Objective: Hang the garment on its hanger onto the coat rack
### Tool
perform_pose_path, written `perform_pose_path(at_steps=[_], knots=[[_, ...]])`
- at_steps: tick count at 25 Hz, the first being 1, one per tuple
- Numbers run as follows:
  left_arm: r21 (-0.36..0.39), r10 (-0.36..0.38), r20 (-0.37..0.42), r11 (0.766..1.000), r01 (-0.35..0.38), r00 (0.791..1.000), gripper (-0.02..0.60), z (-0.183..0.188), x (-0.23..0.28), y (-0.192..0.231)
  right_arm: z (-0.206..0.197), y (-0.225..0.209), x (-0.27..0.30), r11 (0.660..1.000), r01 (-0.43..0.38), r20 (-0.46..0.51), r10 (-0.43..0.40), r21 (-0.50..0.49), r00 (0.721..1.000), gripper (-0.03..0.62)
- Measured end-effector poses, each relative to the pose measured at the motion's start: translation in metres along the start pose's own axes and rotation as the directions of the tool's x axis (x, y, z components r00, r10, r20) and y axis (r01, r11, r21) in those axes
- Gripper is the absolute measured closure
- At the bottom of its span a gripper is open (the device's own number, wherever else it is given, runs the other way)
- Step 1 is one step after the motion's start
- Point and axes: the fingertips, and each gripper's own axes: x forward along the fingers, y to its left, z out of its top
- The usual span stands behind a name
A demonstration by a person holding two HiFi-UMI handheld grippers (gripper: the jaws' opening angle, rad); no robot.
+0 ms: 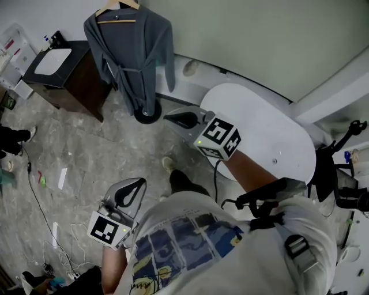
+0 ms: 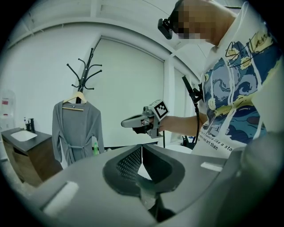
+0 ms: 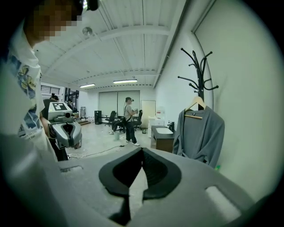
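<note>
A grey robe [image 1: 134, 55] hangs on a wooden hanger [image 1: 117, 7] from the black coat rack, whose round base [image 1: 147, 115] stands on the floor by the wall. The left gripper view shows the robe [image 2: 76, 131] under the rack's hooks [image 2: 85, 73]. In the right gripper view the robe [image 3: 202, 133] hangs at the right. My right gripper [image 1: 168, 117] is held out level, well short of the robe, jaws shut and empty. My left gripper [image 1: 140, 183] stays lower and nearer my body, also shut with nothing in it.
A dark cabinet with a white basin top [image 1: 63, 72] stands left of the rack. A white oval table [image 1: 265, 135] lies under my right forearm. Cables [image 1: 46, 213] trail over the floor at the left. Another person [image 3: 128, 119] stands far off in the room.
</note>
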Motion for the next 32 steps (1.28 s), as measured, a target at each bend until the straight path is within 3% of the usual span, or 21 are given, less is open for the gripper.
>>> perform_pose_path(at_steps=[14,32], knots=[[0.0,-0.034,-0.011,0.999,0.034,0.999,0.574,0.001,-0.005,-0.005,0.002,0.074,-0.004,0.989,-0.131,-0.053,0.128,-0.065,0.99,0.591],[-0.011,-0.021,0.009,1.0,0.021,1.0,0.574,-0.005,-0.02,-0.001,0.003,0.108,0.0,0.981,-0.163,-0.076,0.156,-0.108,0.985,0.592]])
